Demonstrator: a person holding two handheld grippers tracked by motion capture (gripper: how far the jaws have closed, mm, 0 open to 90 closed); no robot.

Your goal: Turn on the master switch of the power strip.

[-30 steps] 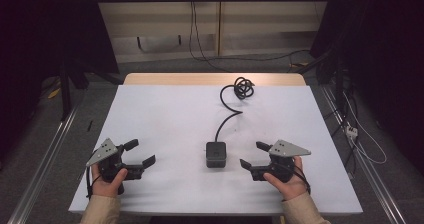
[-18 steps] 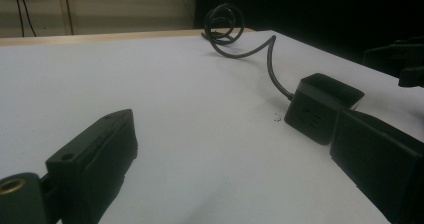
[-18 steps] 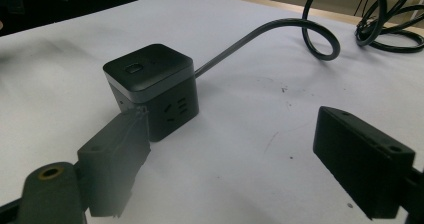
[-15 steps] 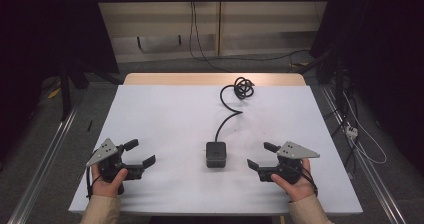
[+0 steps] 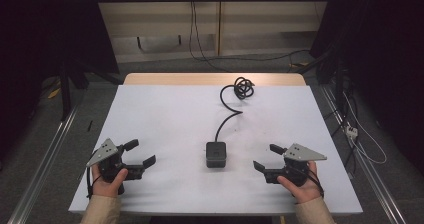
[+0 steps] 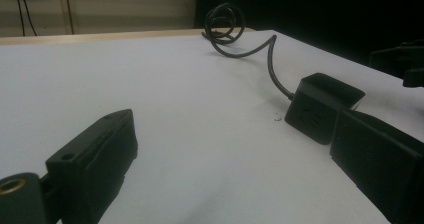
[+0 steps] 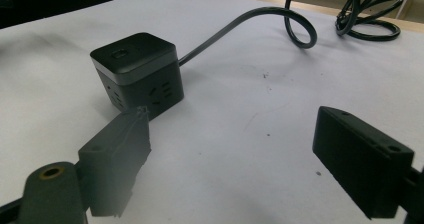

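Flanking the Power Cube

Resting low near the front edge of the white table [image 5: 165, 114], both hands point their grippers inward and slightly forward. The left gripper [image 5: 139, 153] and right gripper [image 5: 267, 157] each stand wide open, holding nothing. Between them, apart from both, sits the black power cube [image 5: 216, 154] (its cord [image 5: 227, 115] runs back to a coil at the far edge).

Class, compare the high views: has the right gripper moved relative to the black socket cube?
Yes. The right gripper has drawn away from the socket cube, toward the table's right edge, jaws open.
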